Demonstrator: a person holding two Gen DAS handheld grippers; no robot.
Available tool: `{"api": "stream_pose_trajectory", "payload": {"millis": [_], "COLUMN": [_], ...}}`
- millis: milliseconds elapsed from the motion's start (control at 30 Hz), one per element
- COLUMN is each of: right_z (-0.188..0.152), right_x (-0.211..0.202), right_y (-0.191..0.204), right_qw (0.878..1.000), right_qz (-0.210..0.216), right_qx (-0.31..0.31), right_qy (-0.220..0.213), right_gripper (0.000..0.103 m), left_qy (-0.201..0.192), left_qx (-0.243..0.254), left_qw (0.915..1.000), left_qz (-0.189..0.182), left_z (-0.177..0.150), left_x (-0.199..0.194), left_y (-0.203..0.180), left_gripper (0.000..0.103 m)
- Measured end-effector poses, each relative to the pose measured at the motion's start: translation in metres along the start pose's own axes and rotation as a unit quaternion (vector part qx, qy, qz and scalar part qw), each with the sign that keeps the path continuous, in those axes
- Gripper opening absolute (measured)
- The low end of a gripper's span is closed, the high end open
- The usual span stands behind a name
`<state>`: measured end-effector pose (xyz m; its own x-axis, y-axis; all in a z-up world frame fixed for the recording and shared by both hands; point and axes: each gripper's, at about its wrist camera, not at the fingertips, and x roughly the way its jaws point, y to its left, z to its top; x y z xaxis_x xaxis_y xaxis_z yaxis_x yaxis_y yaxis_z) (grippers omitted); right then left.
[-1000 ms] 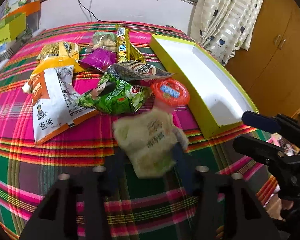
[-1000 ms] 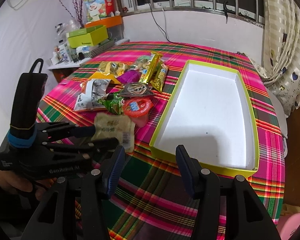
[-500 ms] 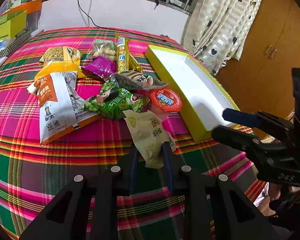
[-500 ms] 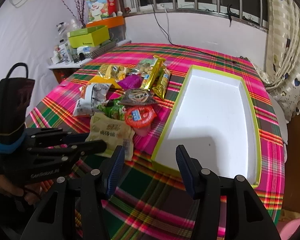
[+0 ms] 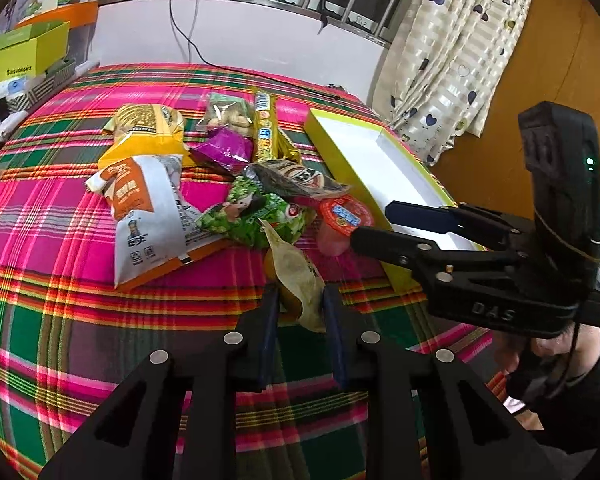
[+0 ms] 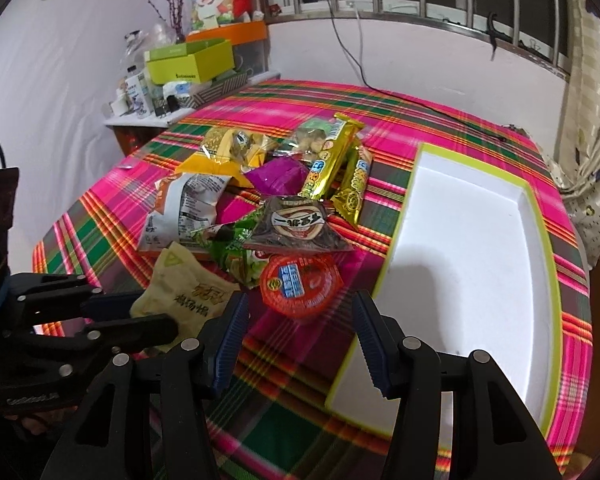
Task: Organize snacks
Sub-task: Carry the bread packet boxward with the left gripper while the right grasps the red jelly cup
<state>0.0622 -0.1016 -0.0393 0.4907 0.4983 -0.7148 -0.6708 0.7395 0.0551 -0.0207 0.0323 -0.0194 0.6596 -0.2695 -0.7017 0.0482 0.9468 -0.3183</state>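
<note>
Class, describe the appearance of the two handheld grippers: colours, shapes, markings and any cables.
Both are black angular frames with silver rivets and ribbed blue pads. The right gripper carries raised "DAS" lettering, a black upright module with a green light, and a thin cable. The left gripper bears small white lettering, too blurred to read.

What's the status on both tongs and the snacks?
Left tongs shut on beige packet. Right tongs open, facing red jelly cup. Tray holds nothing.

The right gripper (image 6: 298,344) stood wide open above the red-lidded jelly cup (image 6: 299,283); beside it, the left gripper (image 6: 140,316) apparently pinched a beige snack packet (image 6: 188,294).
</note>
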Motion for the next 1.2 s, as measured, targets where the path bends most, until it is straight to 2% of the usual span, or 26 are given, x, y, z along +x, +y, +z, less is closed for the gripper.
{"api": "stream_pose_trajectory", "payload": {"millis": [200, 333, 433, 900, 1200], "right_z": [0.008, 0.009, 0.007, 0.005, 0.004], "right_x": [0.018, 0.022, 0.020, -0.020, -0.044], "right_y": [0.002, 0.004, 0.007, 0.027, 0.024], "right_qw": [1.000, 1.000, 1.000, 0.999, 0.997], "right_qz": [-0.005, -0.008, -0.014, -0.016, -0.024], "right_qx": [-0.007, -0.007, -0.011, -0.026, -0.015], "right_qy": [0.011, 0.012, 0.009, -0.041, -0.067], "right_gripper": [0.052, 0.044, 0.043, 0.043, 0.043], "left_qy": [0.000, -0.004, -0.009, -0.039, -0.059], "left_qx": [-0.006, -0.006, -0.008, -0.008, 0.001], "left_qw": [1.0000, 1.0000, 0.9999, 0.9992, 0.9982], "left_qz": [-0.003, -0.003, -0.002, 0.003, 0.008], "left_z": [0.001, 0.003, 0.004, 0.010, 0.022], "left_x": [0.000, -0.003, -0.007, -0.030, -0.040], "left_y": [0.003, 0.004, 0.006, 0.004, -0.004], "left_gripper": [0.023, 0.023, 0.023, 0.023, 0.023]}}
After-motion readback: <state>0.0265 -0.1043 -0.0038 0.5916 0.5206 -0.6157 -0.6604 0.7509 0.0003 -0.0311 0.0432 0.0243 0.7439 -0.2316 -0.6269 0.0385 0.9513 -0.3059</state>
